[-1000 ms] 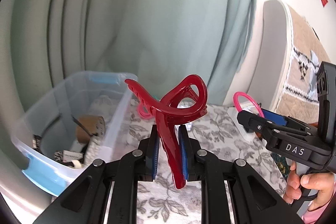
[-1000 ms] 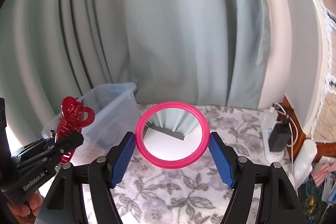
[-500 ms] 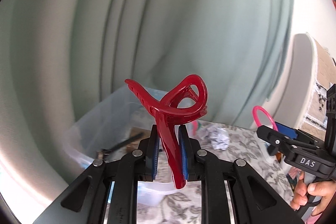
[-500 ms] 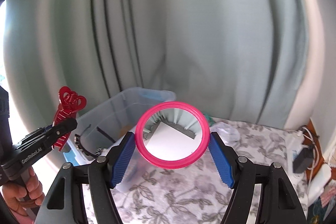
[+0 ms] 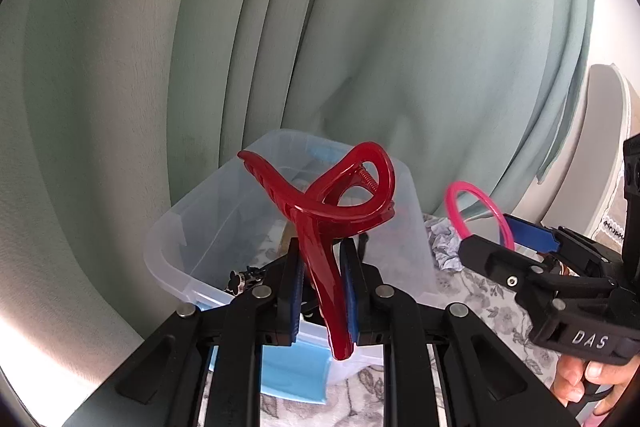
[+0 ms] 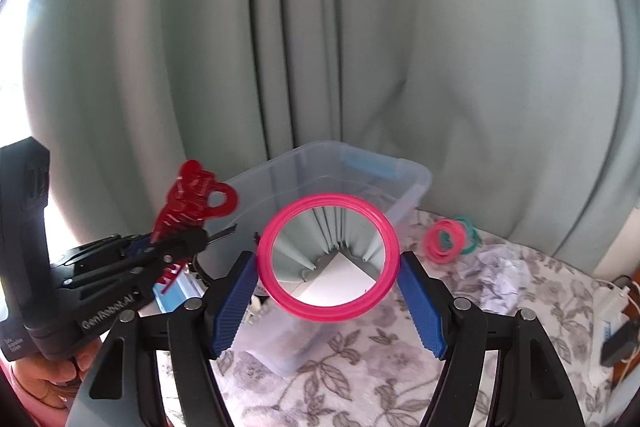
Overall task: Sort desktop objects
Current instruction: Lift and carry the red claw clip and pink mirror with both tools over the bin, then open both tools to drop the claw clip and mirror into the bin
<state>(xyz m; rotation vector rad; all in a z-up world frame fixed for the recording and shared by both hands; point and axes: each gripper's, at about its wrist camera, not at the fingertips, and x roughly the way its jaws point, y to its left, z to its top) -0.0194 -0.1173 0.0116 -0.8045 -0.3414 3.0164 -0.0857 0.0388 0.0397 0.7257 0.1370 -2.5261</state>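
1. Hair claw clip (image 5: pixel 320 223), dark red and glossy, is clamped by its lower stem between the blue pads of the left gripper (image 5: pixel 323 291), its curved teeth and spring loop standing up above the fingers.
2. Seen from the right wrist, that left gripper (image 6: pixel 176 247) sits at the left edge, held by a hand (image 6: pixel 48 379), with the clip (image 6: pixel 192 203) rising over the near-left side of the bin.
3. The right gripper (image 6: pixel 328 291) is clamped on a round pink-rimmed mirror (image 6: pixel 328 259), one blue pad pressed to each side of the rim; the glass reflects curtain folds and a pale ceiling.
4. From the left wrist, the right gripper (image 5: pixel 516 247) shows at the right with the pink mirror (image 5: pixel 474 211) edge-on and a hand (image 5: pixel 580 379) on its handle.
5. A clear plastic storage bin (image 5: pixel 192 227) with light blue handle clips stands on the desk (image 6: pixel 360 379), which wears a grey floral cloth; both held things hang in front of or above the bin (image 6: pixel 408 183).
6. Small dark items lie inside the bin, too blurred to name.
7. Right of the bin on the cloth lie a bunch of pink and green hair ties (image 6: pixel 450 239) and, just beside them, a crumpled paper ball (image 6: pixel 500 275).
8. A pale green curtain (image 6: pixel 320 47) fills the background, and a white power strip (image 6: pixel 612 311) lies at the far right.
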